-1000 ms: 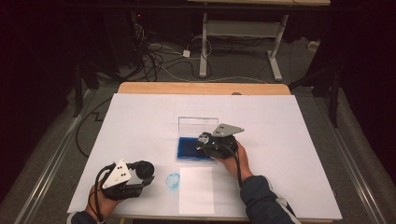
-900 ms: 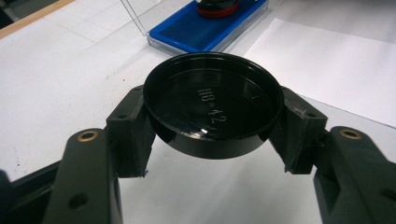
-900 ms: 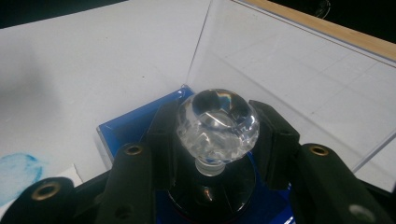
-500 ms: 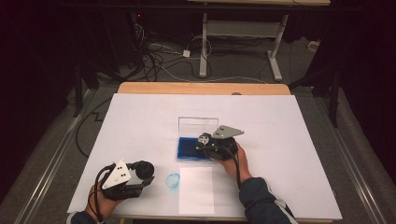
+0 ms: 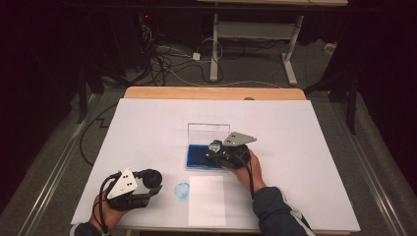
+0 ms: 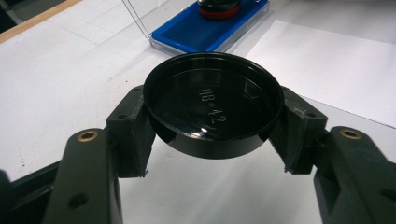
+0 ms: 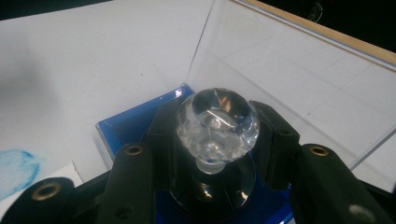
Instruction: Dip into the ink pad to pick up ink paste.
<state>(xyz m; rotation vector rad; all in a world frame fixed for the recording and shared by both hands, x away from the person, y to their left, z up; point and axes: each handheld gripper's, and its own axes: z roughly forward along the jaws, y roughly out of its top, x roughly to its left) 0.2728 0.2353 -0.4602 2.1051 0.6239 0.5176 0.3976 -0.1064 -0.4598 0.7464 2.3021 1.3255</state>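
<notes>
A stamp with a clear faceted knob (image 7: pixel 217 123) and a black round body stands on the blue ink pad (image 7: pixel 126 126) of an open case. My right gripper (image 7: pixel 217 135) is shut on the knob, one jaw on each side. From above, the right gripper (image 5: pixel 216 150) sits over the ink pad (image 5: pixel 196 158) at the table's middle. At the front left, my left gripper (image 5: pixel 152 182) is shut on a black round cap (image 6: pixel 212 109), held hollow side up just above the table. The stamp (image 6: pixel 219 8) and the ink pad (image 6: pixel 196 32) lie beyond the cap.
The case's clear lid (image 5: pixel 209 132) stands upright behind the pad. A white sheet of paper (image 5: pixel 206 199) lies at the front middle, with a blue smudge (image 5: pixel 182 190) on the table cover to its left. White cover spreads over the wooden table (image 5: pixel 211 93).
</notes>
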